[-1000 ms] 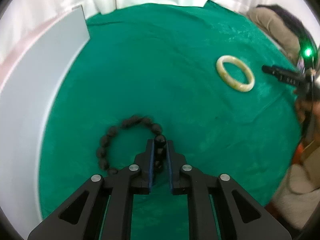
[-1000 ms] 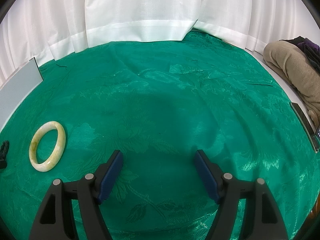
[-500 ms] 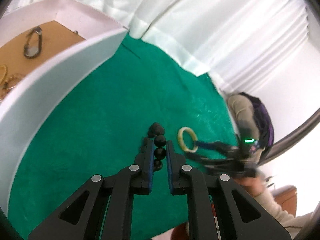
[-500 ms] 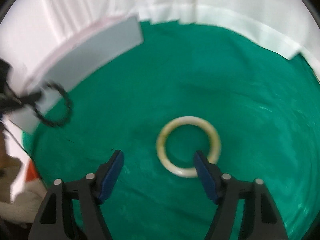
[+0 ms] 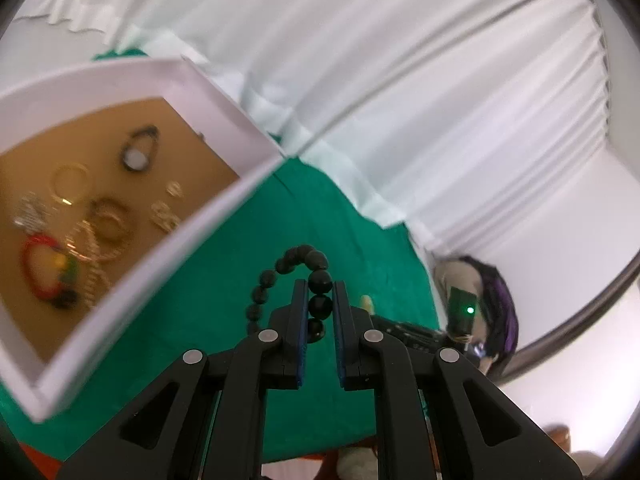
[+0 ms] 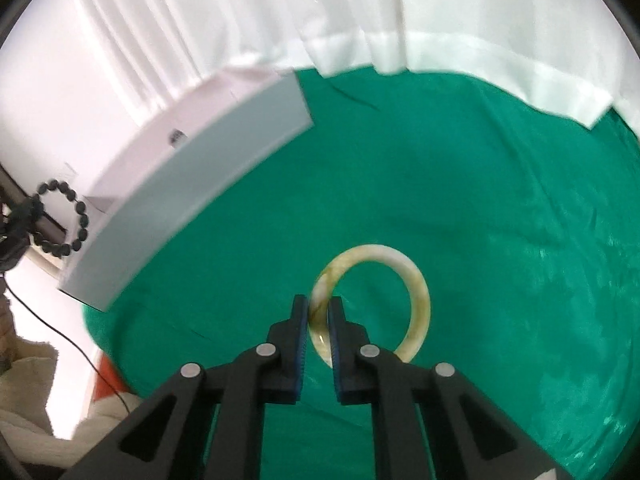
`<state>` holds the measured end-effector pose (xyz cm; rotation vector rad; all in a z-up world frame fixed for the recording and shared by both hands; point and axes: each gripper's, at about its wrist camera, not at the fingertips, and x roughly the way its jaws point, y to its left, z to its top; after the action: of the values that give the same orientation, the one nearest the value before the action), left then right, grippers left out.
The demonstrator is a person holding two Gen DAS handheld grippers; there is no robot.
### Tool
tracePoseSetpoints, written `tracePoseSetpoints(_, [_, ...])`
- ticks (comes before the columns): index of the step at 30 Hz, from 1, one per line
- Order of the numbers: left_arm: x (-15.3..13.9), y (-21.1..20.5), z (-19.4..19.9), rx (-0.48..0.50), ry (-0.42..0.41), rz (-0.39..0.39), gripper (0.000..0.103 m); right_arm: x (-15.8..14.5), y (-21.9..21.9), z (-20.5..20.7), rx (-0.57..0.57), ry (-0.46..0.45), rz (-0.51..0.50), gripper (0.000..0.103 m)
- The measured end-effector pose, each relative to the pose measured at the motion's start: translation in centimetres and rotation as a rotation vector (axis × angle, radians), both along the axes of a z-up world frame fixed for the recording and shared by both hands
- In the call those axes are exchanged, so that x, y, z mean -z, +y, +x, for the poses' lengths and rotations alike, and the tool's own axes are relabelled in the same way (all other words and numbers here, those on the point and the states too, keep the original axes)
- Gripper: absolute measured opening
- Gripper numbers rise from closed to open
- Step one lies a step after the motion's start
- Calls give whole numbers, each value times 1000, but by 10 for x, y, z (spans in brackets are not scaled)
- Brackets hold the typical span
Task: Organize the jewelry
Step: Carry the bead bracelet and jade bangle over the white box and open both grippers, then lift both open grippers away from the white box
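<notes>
While the left wrist camera is looking past one white box point(image 5: 224, 216) of loose jewelry, the left gripper point(image 5: 320, 304) is clamping three beads of one black bead bracelet point(image 5: 296, 276), the rest of the strand dangling clear above the green cloth point(image 5: 352, 240). Seen from the right wrist, the right gripper point(image 6: 318, 320) is pinching the rim of one pale jade bangle point(image 6: 416, 292) over the cloth, its jaws having just been closing on it, with the same box standing to the left.
</notes>
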<state>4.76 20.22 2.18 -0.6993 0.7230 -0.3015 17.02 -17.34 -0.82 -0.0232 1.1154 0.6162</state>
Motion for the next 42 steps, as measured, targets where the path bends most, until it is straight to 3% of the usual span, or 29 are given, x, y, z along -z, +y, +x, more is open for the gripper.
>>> tracePoseSetpoints(4, [-24, 41, -7, -86, -15, 23, 9, -32, 18, 8, -46, -32, 74, 11])
tracePoseSetpoints(10, [-48, 108, 3, -251, 0, 158, 9, -70, 80, 38, -137, -88, 155, 11])
tracePoseSetpoints(17, [-9, 164, 47, -350, 132, 268, 9, -80, 195, 65, -251, -110, 198, 11])
tracePoseSetpoints(20, [14, 183, 61, -374, 188, 286, 9, -77, 241, 80, -300, -124, 160, 11])
tracePoseSetpoints(28, [76, 175, 102, -313, 372, 340, 9, -10, 327, 135, -336, -94, -101, 11])
tracePoseSetpoints(34, [112, 149, 138, -225, 467, 378, 11, 43, 357, 149, -356, -20, -277, 14])
tracePoseSetpoints(36, [117, 141, 142, -212, 472, 391, 24, 46, 359, 150, -347, 5, -264, 24])
tracePoseSetpoints(37, [117, 138, 141, -215, 467, 407, 42, 43, 358, 149, -336, 5, -257, 43])
tracePoseSetpoints(38, [114, 135, 139, -224, 459, 426, 59, 38, 355, 148, -325, 0, -236, 54])
tracePoseSetpoints(42, [81, 116, 115, -306, 352, 561, 75, 13, 338, 141, -279, -25, -149, 56])
